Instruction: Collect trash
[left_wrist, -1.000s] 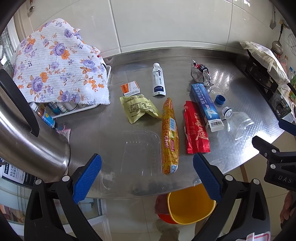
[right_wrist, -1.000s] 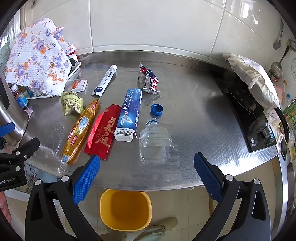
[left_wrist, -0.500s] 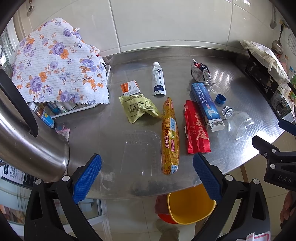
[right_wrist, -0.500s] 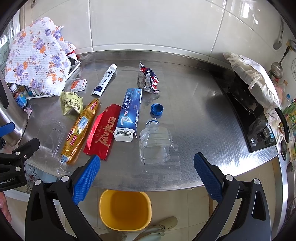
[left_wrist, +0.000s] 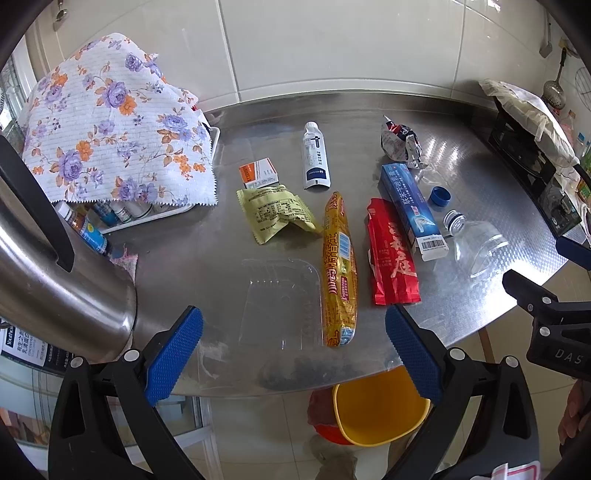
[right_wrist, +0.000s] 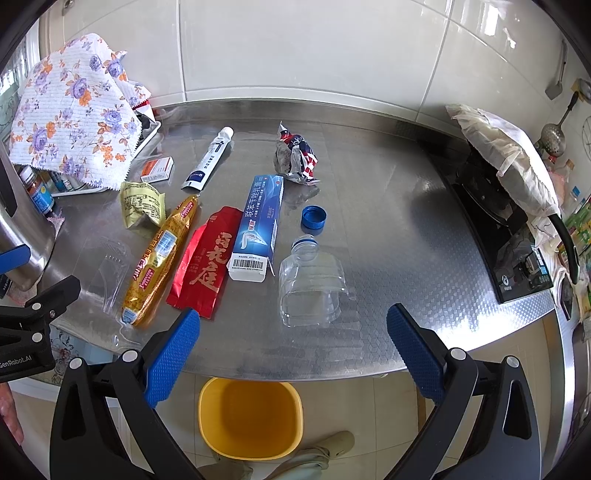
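Note:
Trash lies on the steel counter (right_wrist: 388, 221): a yellow sausage pack (left_wrist: 339, 269) (right_wrist: 160, 254), a red packet (left_wrist: 391, 254) (right_wrist: 205, 264), a blue toothpaste box (left_wrist: 412, 208) (right_wrist: 258, 225), a clear crushed bottle (left_wrist: 476, 243) (right_wrist: 310, 284), a blue cap (right_wrist: 314, 216), a crumpled wrapper (right_wrist: 295, 157), a yellow-green packet (left_wrist: 277, 214), a white tube (left_wrist: 316, 157) and a clear plastic tray (left_wrist: 282, 302). A yellow bin (right_wrist: 251, 417) (left_wrist: 380, 406) stands on the floor below the front edge. My left gripper (left_wrist: 293, 354) and right gripper (right_wrist: 291, 354) are open, empty, in front of the counter.
A floral cloth (left_wrist: 110, 125) covers a rack of small bottles at the back left. A steel kettle (left_wrist: 55, 280) stands at the left edge. A cooktop (right_wrist: 506, 236) with a cloth-covered pan is on the right. A small orange box (left_wrist: 258, 171) lies by the rack.

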